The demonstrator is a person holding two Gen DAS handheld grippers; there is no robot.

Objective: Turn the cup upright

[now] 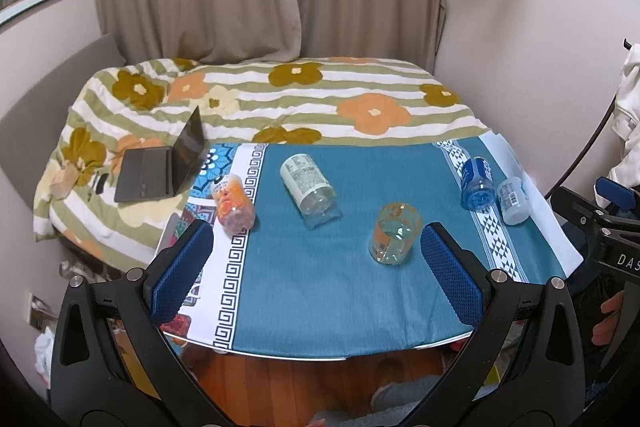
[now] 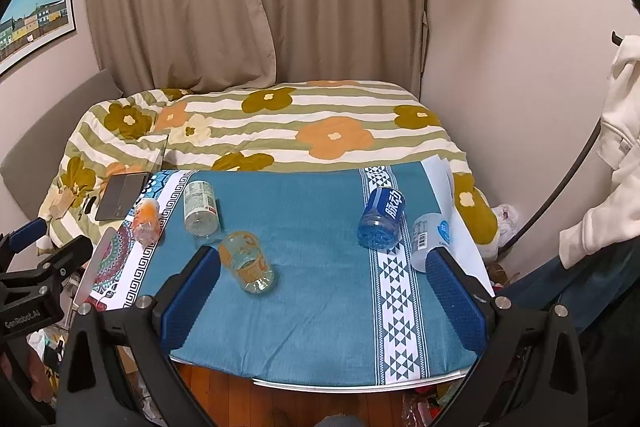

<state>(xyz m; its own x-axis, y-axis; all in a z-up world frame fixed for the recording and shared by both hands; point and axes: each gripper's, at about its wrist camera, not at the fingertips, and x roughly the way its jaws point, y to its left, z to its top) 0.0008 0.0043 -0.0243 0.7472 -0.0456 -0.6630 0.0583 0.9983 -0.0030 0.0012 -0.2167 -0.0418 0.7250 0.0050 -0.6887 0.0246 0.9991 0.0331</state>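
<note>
While both of your grippers hang back over the near edge of the table [image 1: 340, 353], five cup-like containers lie on their sides on the blue cloth [image 1: 320, 287], and the task does not say which one you want. Judging by reach, the yellow-banded clear cup [image 1: 395, 233] is the likeliest: it rests near the middle of the cloth, just beside the inner face of your left gripper's [image 1: 316, 267] right-hand finger, and just ahead of the left-hand finger of your right gripper [image 2: 324, 291]. Its long axis runs roughly away from you, one clear end turned toward you; I cannot tell whether that end is the mouth or the base. Your left gripper looks slightly nearer, with the cup ahead and right of its centre line.

Both claws stand spread wide, holding nothing and touching nothing. The white-labelled cup [image 1: 307, 185] lies farther back, the orange cup [image 1: 233, 202] off to the left, the blue cup [image 1: 477, 183] and the small pale cup [image 1: 513, 200] together at the right. To grip across the barrel, you would probably shift right and forward.
</note>
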